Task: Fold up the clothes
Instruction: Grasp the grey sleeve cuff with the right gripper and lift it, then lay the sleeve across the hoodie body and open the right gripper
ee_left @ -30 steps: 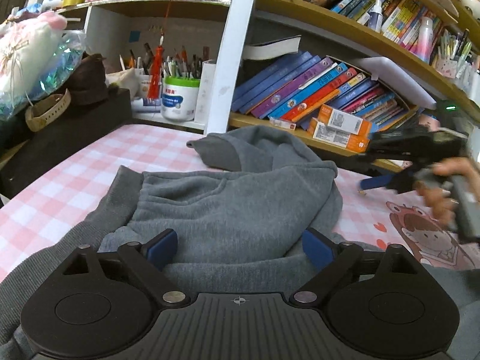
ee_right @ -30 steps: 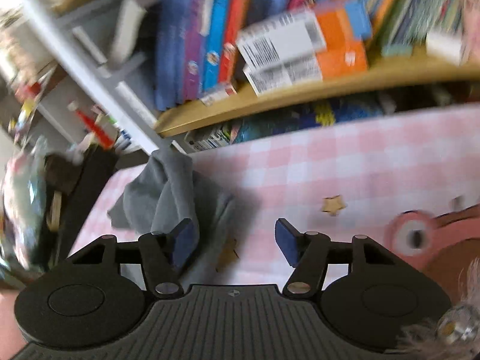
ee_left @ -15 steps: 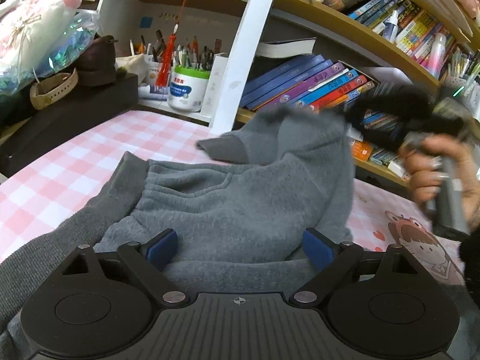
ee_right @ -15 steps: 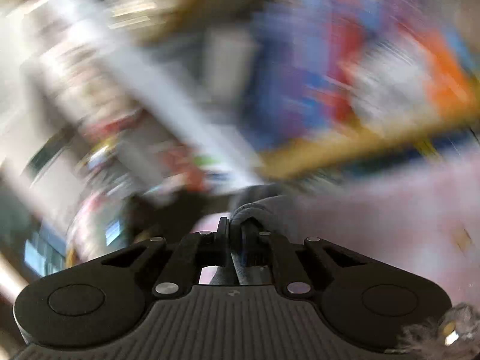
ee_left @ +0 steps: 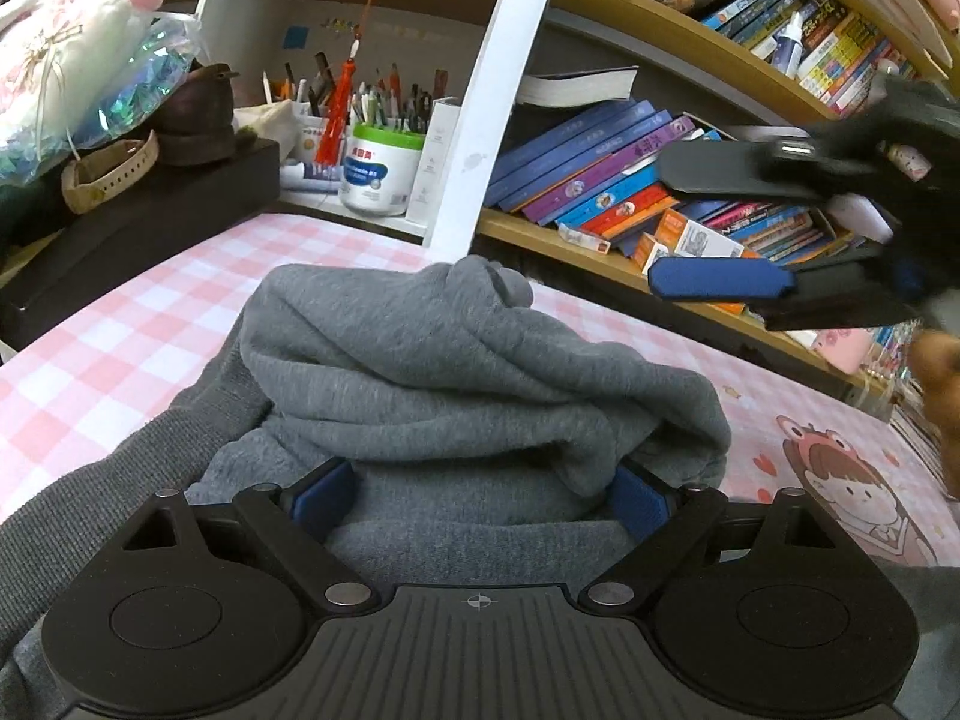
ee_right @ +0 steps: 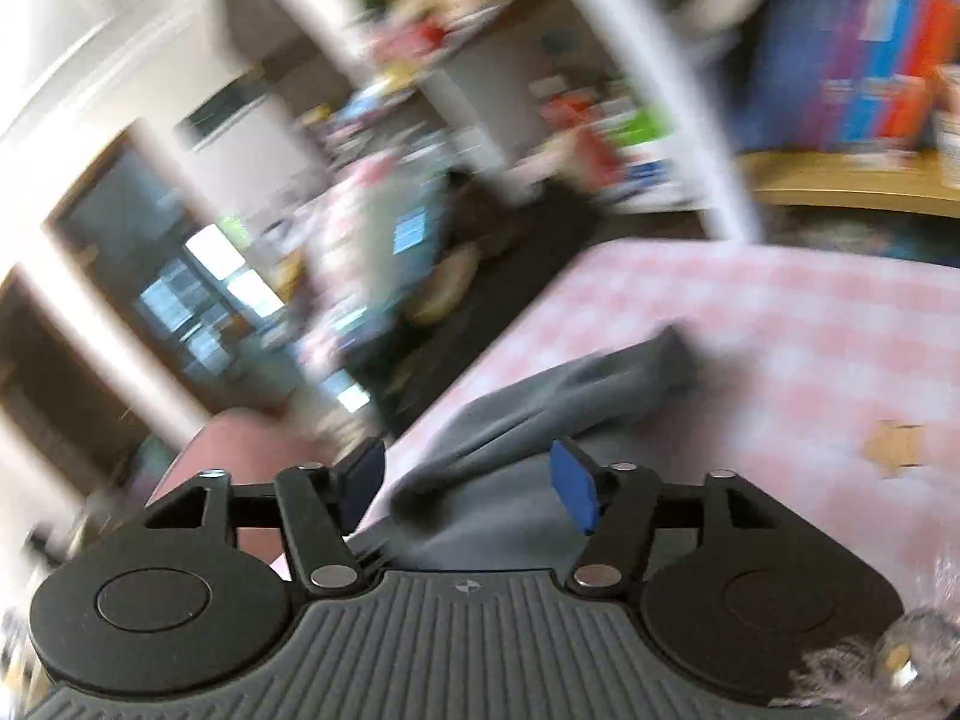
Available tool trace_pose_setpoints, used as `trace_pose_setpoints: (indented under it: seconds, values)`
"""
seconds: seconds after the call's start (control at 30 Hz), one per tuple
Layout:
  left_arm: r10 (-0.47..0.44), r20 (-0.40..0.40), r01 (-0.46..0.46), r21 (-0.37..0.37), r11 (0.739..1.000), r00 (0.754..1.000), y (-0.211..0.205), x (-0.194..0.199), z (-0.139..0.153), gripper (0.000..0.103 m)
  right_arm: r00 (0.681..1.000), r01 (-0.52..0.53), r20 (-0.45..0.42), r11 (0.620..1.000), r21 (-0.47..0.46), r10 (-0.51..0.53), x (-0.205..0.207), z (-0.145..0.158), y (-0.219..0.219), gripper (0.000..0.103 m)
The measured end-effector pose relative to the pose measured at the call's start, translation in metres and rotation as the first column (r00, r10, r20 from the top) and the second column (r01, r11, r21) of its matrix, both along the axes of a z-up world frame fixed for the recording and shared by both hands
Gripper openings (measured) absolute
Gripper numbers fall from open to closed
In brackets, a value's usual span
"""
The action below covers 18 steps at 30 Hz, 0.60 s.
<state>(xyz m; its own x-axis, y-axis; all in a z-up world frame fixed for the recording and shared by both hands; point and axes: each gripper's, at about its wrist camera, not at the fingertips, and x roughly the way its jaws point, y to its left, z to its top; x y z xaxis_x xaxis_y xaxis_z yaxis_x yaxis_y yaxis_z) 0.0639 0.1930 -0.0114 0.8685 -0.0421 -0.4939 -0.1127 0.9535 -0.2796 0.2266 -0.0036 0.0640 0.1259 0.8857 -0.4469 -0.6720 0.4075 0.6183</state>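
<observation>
**Grey sweatshirt bunched on the pink check cloth, both grippers free of it**

The landmark is the grey fleece sweatshirt (ee_left: 456, 384), heaped in folds on the pink-and-white checked tablecloth (ee_left: 120, 336). Left of it, a ribbed grey sleeve (ee_left: 90, 516) trails off toward the near edge. At its near side sits the left gripper (ee_left: 480, 504), its blue-padded fingers (ee_left: 321, 495) spread wide with a fold of fleece lying between them; the pads do not squeeze it. Behind the sweatshirt stands a white tub of pens (ee_left: 378, 171) and a wooden shelf of slanted books (ee_left: 606, 180). To the right and above the sweatshirt hangs the right gripper (ee_left: 690, 222), jaws apart, having just been opening, with nothing between them. Its own blurred view shows the sweatshirt (ee_right: 540, 402) lying below the spread fingers (ee_right: 573, 486).
</observation>
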Motion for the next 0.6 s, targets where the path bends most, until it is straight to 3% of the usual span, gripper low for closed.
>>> trace_pose_setpoints:
  seconds: [0.2, 0.3, 0.37, 0.4, 0.47, 0.6]
  values:
    - [-0.001, -0.002, 0.001, -0.008, 1.0, 1.0, 0.0, 0.0, 0.0, 0.093, 0.962, 0.155, -0.212, 0.984, -0.091, -0.172, 0.053, -0.031, 0.027, 0.063]
    - [-0.002, -0.003, 0.002, -0.013, 1.0, 1.0, 0.0, 0.001, -0.001, 0.094, 0.945, 0.157, -0.27, 0.979, -0.128, -0.187, 0.055, -0.048, 0.045, 0.055]
    - [-0.003, -0.004, 0.003, -0.018, 1.0, 1.0, 0.0, 0.001, -0.001, 0.094, 0.939, 0.149, -0.293, 0.981, -0.127, -0.181, 0.055, -0.057, 0.053, 0.043]
    - [-0.003, -0.004, 0.003, -0.021, 1.0, 1.0, 0.001, 0.001, -0.001, 0.094, 0.941, 0.151, -0.286, 0.98, -0.132, -0.183, 0.054, -0.058, 0.054, 0.038]
    - [-0.004, -0.004, 0.004, -0.029, 1.0, 1.0, 0.002, 0.001, -0.001, 0.094, 0.947, 0.161, -0.258, 0.977, -0.139, -0.193, 0.053, -0.059, 0.054, 0.013]
    - [-0.005, -0.001, 0.005, -0.035, 0.999, 1.0, 0.003, 0.0, -0.002, 0.094, 0.965, 0.246, -0.063, 0.96, -0.13, -0.256, 0.051, -0.046, 0.029, 0.008]
